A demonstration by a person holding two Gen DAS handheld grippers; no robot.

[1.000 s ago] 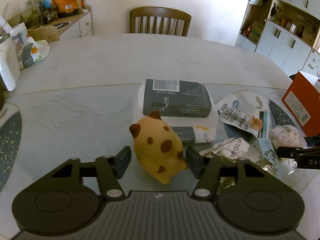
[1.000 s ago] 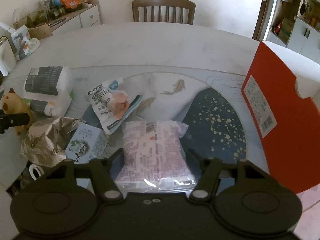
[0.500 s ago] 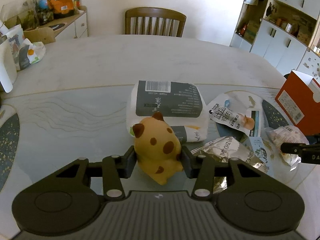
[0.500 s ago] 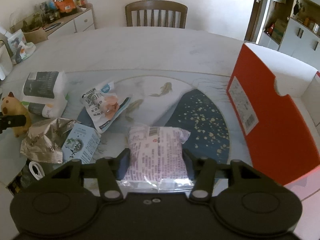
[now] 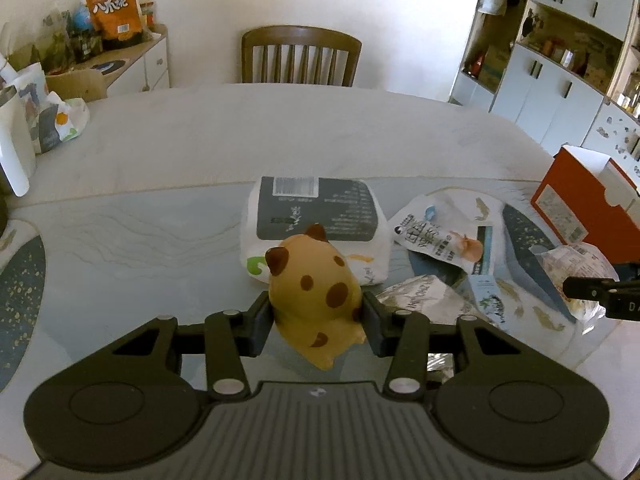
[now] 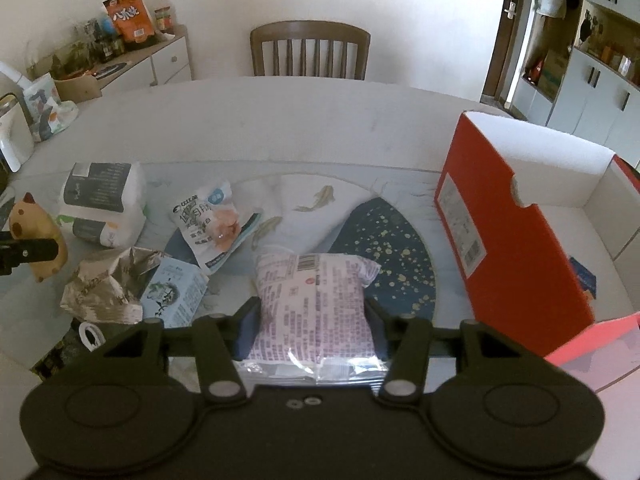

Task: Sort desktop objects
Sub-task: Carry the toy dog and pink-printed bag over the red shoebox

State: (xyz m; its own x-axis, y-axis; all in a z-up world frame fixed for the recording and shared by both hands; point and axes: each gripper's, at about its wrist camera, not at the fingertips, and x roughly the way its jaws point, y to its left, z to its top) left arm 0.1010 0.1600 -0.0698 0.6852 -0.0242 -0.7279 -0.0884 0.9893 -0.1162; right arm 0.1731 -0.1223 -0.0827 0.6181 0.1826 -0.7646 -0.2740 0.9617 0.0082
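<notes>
The left gripper (image 5: 317,322) has just closed its jaws on the spotted yellow toy (image 5: 316,300), pinched at both flanks. The right gripper (image 6: 312,330) has likewise closed its jaws across the pink snack packet (image 6: 314,304), long axis pointing away; the red box (image 6: 516,224) stands open right of them, nearer this hand.

Pink packet (image 6: 314,304) apparently in right tool (image 6: 312,330)
</notes>
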